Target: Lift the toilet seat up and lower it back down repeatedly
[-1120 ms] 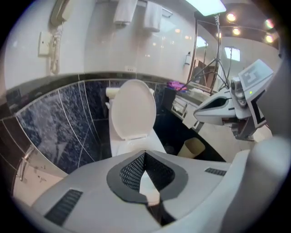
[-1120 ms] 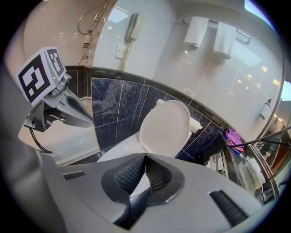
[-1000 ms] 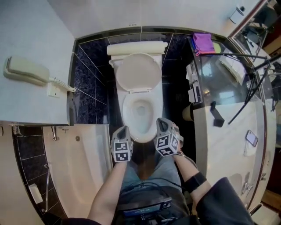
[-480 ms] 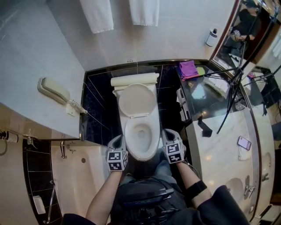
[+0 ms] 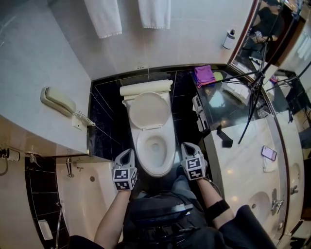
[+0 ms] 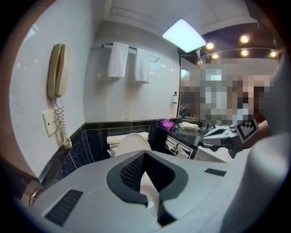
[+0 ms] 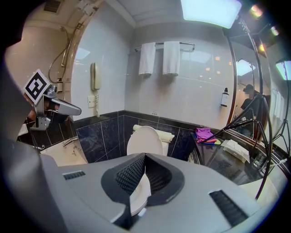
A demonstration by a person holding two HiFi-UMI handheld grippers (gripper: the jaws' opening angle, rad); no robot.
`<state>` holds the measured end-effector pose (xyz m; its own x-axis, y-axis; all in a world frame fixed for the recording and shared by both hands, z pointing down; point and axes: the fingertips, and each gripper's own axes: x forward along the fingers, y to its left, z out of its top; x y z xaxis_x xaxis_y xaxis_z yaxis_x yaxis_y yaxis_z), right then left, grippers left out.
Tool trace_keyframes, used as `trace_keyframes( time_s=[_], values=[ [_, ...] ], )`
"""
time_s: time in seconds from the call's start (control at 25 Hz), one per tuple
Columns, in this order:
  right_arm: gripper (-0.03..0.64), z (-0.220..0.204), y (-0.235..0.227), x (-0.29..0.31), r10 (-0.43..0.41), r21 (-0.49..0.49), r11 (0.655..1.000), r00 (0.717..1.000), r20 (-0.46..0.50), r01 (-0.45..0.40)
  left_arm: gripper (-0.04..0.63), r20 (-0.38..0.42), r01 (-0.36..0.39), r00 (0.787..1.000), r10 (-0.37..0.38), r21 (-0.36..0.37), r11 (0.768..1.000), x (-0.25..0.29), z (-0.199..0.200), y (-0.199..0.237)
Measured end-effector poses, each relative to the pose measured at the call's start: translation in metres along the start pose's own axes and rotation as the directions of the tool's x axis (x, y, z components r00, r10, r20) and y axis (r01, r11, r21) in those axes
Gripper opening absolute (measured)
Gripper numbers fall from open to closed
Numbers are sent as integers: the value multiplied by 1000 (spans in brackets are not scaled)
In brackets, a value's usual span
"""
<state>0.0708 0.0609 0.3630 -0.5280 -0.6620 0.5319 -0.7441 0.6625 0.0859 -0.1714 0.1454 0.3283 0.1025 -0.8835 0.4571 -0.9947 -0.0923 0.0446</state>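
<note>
1. You are holding both hand-held grippers closed and empty, the left hand-held gripper (image 5: pixel 128 152) and the right hand-held gripper (image 5: pixel 186 147) flanking the toilet bowl's front.
2. The toilet seat (image 5: pixel 156 170) seems to be lying on the bowl, its lid (image 5: pixel 149 110) standing against the cistern.
3. Black tiles (image 5: pixel 104 127) are surrounding the toilet. A bathtub (image 5: pixel 92 194) is sitting on your left, and a pale desk (image 5: pixel 245 165) carrying a phone (image 5: pixel 268 152) on your right.
4. White towels (image 5: pixel 154 12) and a wall telephone (image 5: pixel 57 101) are hanging on the walls.

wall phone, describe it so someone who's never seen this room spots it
Find the toilet against the dark tiles. On the pale wall to its left in the head view hangs the wall phone. Unlike the white towels, it is beige with a coiled cord.
</note>
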Motion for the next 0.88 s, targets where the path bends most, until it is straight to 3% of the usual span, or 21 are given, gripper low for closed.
trace_keyframes(
  time_s=[0.32, 0.64, 0.88],
  values=[
    [18, -10, -8, 6, -8, 13, 1000, 1000, -27, 8, 0, 26, 2, 1000, -1, -11, 1000, 8, 3, -3],
    [20, -24, -15, 26, -9, 40, 999, 997, -70, 12, 0, -7, 2, 1000, -2, 5, 1000, 24, -9, -8],
    [80, -72, -18, 53, 42, 169, 986, 988, -152, -16, 0, -41, 8, 999, -7, 29, 1000, 46, -33, -13]
  ],
)
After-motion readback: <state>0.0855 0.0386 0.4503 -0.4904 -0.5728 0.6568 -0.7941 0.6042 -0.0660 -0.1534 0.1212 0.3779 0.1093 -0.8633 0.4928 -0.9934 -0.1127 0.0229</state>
